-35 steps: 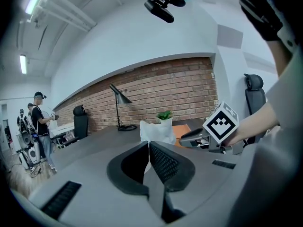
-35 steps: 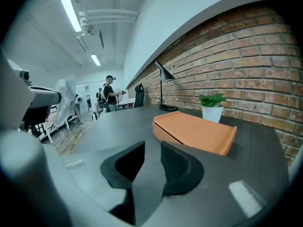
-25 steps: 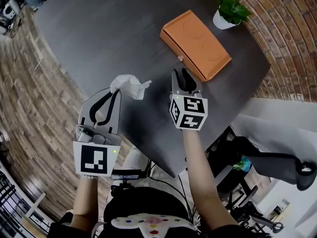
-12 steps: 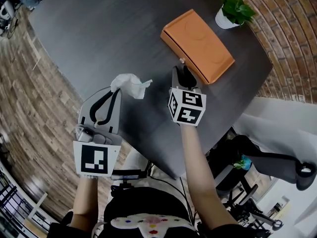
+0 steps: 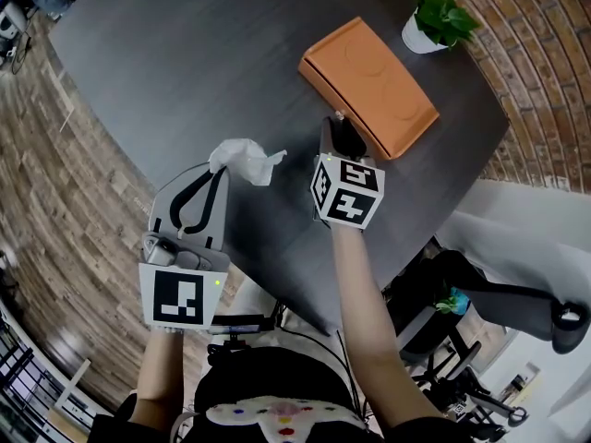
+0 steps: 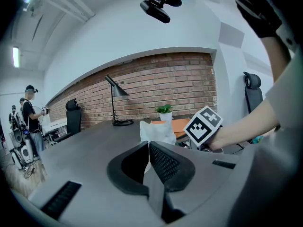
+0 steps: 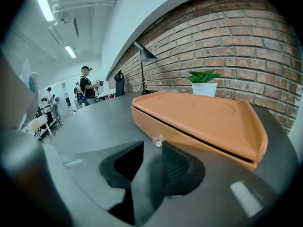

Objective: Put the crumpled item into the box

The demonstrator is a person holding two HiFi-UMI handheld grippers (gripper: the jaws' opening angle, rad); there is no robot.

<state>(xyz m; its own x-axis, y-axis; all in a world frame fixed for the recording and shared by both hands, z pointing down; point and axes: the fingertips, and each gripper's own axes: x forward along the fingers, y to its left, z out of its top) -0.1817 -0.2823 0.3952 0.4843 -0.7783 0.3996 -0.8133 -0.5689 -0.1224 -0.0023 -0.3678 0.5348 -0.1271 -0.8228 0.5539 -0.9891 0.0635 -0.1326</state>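
With the left gripper (image 5: 218, 171) jaws clamped on the crumpled tissue (image 5: 245, 159) over the desk (image 5: 212, 53), centre the right gripper (image 5: 340, 129) part-open, empty jaws on the knob (image 7: 157, 140) of the closed orange box (image 5: 369, 86), close squarely, then lift.

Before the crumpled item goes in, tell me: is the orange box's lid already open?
No: the orange box is shut, lid flat on its base, with the right tool open at its knob.
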